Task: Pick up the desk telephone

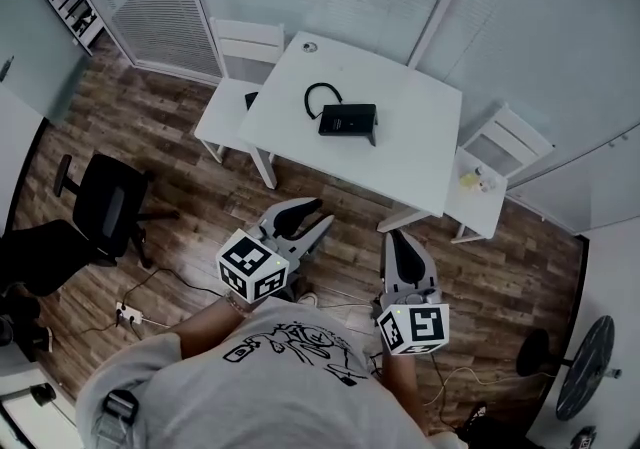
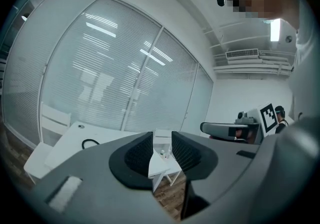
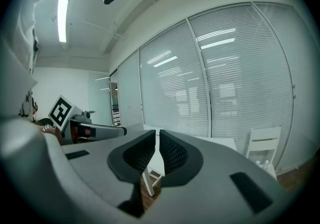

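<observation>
The black desk telephone [image 1: 348, 119] lies near the middle of the white table [image 1: 400, 157], its cord curling in a loop [image 1: 322, 95] behind it. Both grippers hover over the wooden floor, short of the table's near edge and apart from the phone. My left gripper [image 1: 318, 215] is shut and holds nothing. So is my right gripper [image 1: 400, 235]. In the left gripper view the shut jaws [image 2: 162, 143] hide the phone; only the cord loop [image 2: 90, 143] shows on the table. In the right gripper view the jaws [image 3: 157, 143] are shut and cover the phone.
A white chair [image 1: 247, 42] stands at the table's far left corner, another [image 1: 505, 142] at its right with small items on the seat. A black office chair [image 1: 105, 202] is at the left. A power strip [image 1: 128, 315] and cables lie on the floor. Blinds line the glass walls.
</observation>
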